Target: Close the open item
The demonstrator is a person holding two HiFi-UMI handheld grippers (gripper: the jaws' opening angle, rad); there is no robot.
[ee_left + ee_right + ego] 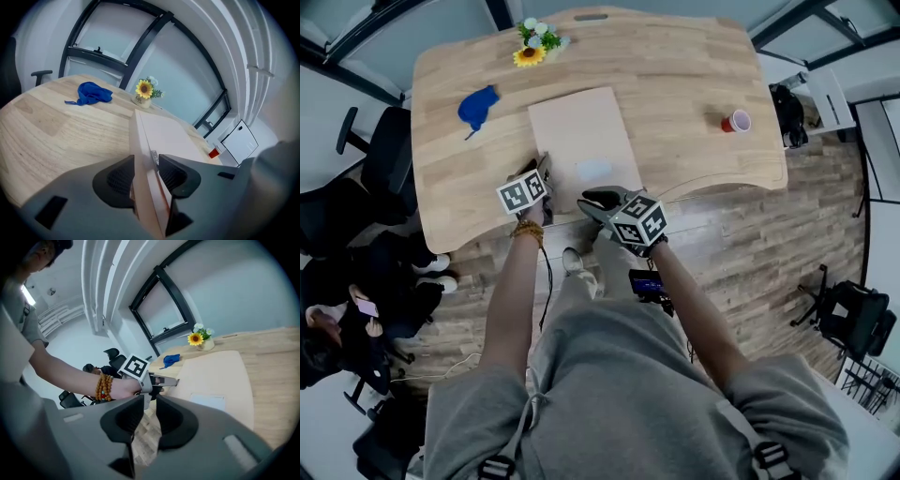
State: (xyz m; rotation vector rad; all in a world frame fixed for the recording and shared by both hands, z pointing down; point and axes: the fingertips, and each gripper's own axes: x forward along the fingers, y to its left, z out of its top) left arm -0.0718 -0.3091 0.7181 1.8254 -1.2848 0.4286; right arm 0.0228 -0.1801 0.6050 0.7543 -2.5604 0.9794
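A flat pale pink case (581, 141) lies with its lid down on the wooden table (675, 84), a white label (593, 170) near its front edge. My left gripper (546, 173) stands at the case's near left corner. In the left gripper view its jaws (146, 161) straddle the case's edge (164, 131), with a thin gap on the lid side. My right gripper (595, 199) hangs just off the table's front edge by the near right corner. In the right gripper view its jaws (150, 401) are slightly apart with only floor between them, and the case (220, 376) lies ahead.
A blue cloth (476, 106) lies at the table's left and a sunflower pot (534, 42) at the back. A red cup (736, 121) stands at the right. Black chairs (389, 150) stand left of the table, and a person sits at lower left (347, 319).
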